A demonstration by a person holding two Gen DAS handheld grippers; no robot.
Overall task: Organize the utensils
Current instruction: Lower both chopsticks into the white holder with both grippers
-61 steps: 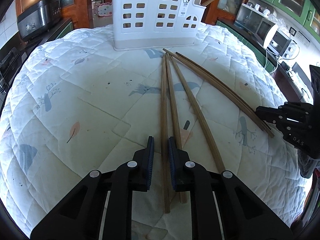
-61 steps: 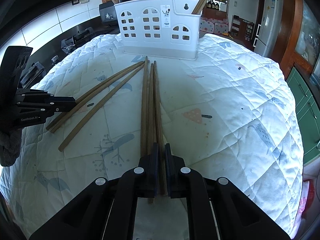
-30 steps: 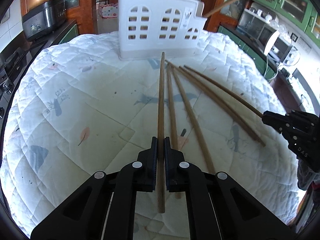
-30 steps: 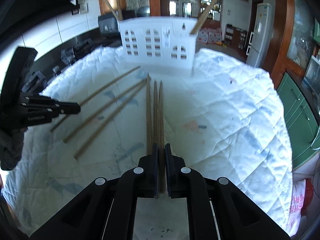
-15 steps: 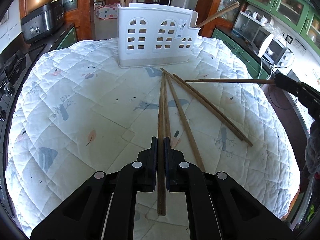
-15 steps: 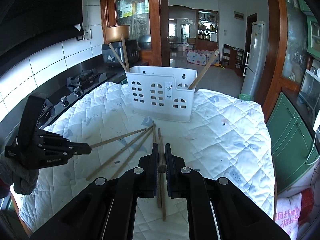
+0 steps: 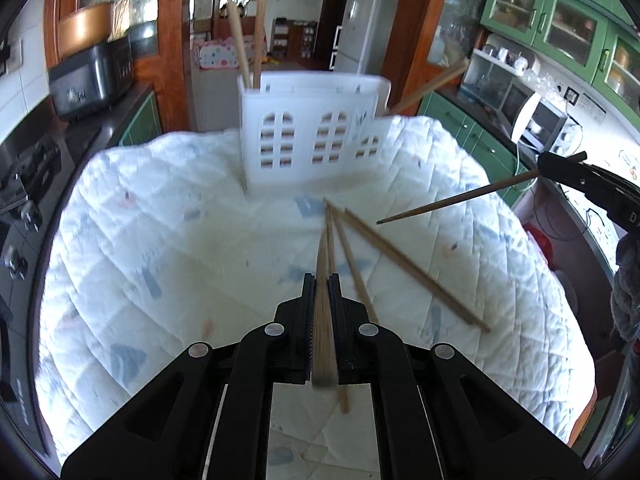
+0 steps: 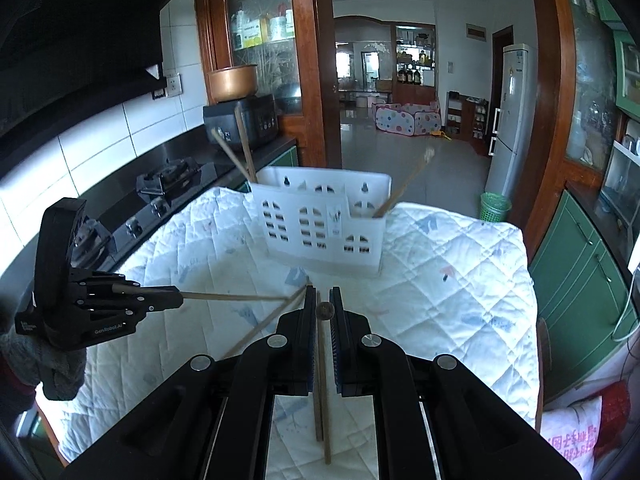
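My left gripper (image 7: 322, 280) is shut on a wooden chopstick (image 7: 322, 320) and holds it above the quilted table, pointing toward the white utensil caddy (image 7: 312, 136). My right gripper (image 8: 322, 292) is shut on another chopstick, seen end-on (image 8: 325, 311); in the left wrist view that chopstick (image 7: 460, 200) hangs in the air at the right. The caddy (image 8: 324, 228) holds two chopsticks at its left end and one at its right end. Several chopsticks (image 7: 408, 272) lie on the table in front of it. The left gripper also shows in the right wrist view (image 8: 176, 300).
The white quilted cloth (image 7: 160, 240) covers the table. A stove top (image 8: 168, 184) and a black cooker (image 8: 240, 120) stand on the counter to the left. Green cabinets (image 8: 580, 272) and a microwave (image 7: 536, 120) are on the right.
Both grippers have risen higher with their chopsticks. The right gripper's chopstick tip now points down toward the table. The caddy looks farther off in both views.
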